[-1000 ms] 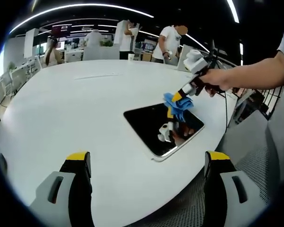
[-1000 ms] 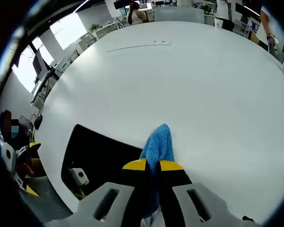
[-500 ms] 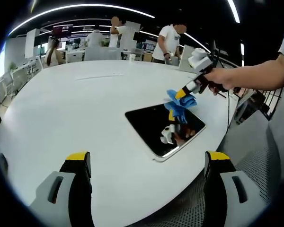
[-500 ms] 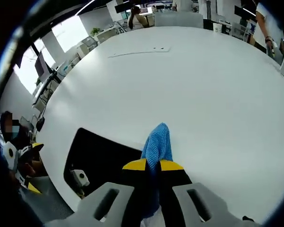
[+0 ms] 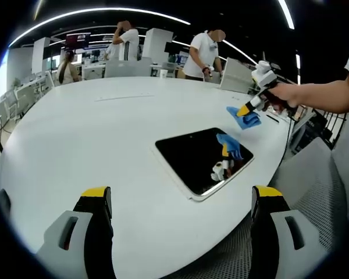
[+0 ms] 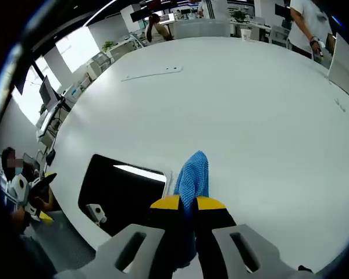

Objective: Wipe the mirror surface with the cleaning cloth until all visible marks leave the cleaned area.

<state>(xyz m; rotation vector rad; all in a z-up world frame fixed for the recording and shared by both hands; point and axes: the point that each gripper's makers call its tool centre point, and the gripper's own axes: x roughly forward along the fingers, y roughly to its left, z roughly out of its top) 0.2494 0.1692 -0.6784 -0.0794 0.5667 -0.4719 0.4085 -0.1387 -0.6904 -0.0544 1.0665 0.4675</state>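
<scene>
**Cloth held off to the side of the mirror**

Cloth [image 6: 193,177] is blue and soft, with a fuzzy woven look. It sticks up from between the yellow tips of the right gripper [image 6: 188,203], which are pressed together on it. In the left gripper view the same right gripper [image 5: 248,108] is held by a person's hand [image 5: 284,96], and the cloth [image 5: 245,117] hangs from it down to the white table [image 5: 93,133], just past the far corner of the mirror.

The mirror [image 5: 201,158] is a flat dark rectangle with rounded corners and a thin pale edge. It lies on the table near the edge closest to the person. Its shiny face shows the blue cloth and the gripper upside down. In the right gripper view the mirror [image 6: 119,192] lies to the left of the cloth, close beside it.

The left gripper [image 5: 183,200] has its two grey fingers [image 5: 96,229] with yellow tips wide apart, holding nothing. The mirror lies ahead of them, between the two.

The table is big, round and smooth. People [image 5: 200,52] stand behind its far side, near desks and screens.
</scene>
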